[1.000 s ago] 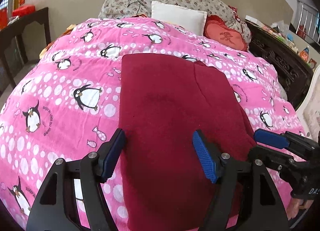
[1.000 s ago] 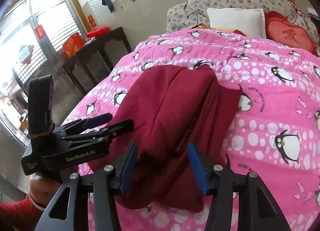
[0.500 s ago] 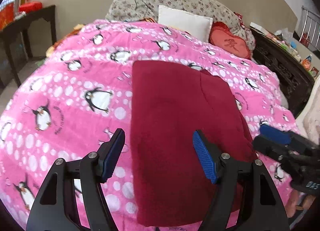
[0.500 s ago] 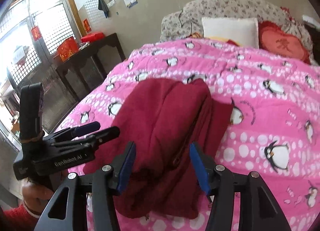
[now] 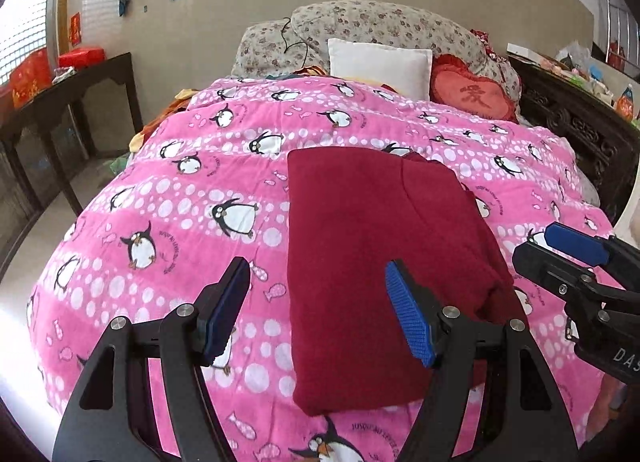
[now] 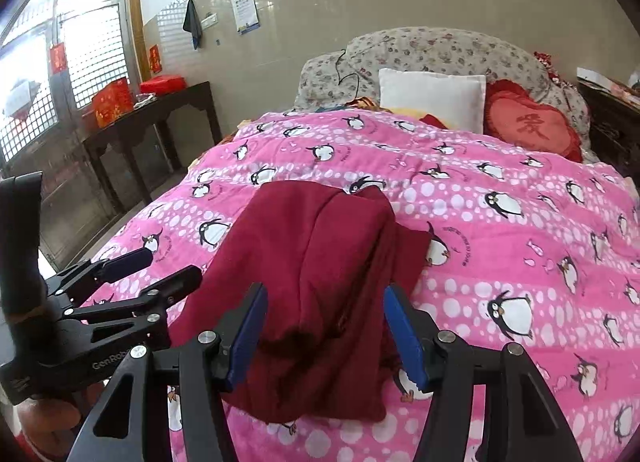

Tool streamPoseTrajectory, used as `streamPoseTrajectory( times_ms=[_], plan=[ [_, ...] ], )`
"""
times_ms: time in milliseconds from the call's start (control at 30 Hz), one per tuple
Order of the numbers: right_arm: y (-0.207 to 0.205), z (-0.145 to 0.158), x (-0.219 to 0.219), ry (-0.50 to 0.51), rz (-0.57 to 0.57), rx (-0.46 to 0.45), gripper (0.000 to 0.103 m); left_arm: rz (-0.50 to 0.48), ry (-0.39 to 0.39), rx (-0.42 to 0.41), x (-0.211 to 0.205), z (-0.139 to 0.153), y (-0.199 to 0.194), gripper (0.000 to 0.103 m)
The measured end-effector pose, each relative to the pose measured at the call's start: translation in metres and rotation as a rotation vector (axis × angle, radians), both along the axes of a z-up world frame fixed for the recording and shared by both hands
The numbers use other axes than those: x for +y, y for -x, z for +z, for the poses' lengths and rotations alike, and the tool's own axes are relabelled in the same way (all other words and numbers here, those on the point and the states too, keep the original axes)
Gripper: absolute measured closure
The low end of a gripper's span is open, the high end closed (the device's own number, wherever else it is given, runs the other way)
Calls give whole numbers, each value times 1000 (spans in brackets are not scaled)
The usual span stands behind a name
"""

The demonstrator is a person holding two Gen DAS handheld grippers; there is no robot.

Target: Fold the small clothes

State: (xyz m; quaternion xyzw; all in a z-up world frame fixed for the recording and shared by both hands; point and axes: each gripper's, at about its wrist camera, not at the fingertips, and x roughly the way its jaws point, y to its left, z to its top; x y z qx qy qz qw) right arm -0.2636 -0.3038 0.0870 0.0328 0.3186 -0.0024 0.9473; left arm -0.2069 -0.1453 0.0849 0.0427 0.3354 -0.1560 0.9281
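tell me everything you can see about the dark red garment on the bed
The dark red garment is soft, fleece-like cloth, folded into a rough rectangle with a top layer overlapping along one side, its edge lumpy in the right wrist view. It lies flat on the pink penguin quilt, lengthwise toward the pillows. Neither gripper's fingers touch it.

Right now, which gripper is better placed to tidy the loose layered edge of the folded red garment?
Right. The right gripper frames the garment's uneven layered edge, jaws opening and empty. The left gripper sits at the smooth folded side.
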Motion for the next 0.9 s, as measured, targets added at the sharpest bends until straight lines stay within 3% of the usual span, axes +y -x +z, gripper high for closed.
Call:
streamPoseTrajectory(
  times_ms=[233,400,900],
  plan=[
    [14,4,9,8,-13,-19,45,30,2,-70,7,11,20,32],
    [17,1,9,-22,-21,-18,45,68,-67,-137,6,15,32,32],
    [22,1,13,-16,-33,-6,44,94,-117,-185,6,18,51,32]
  ],
)
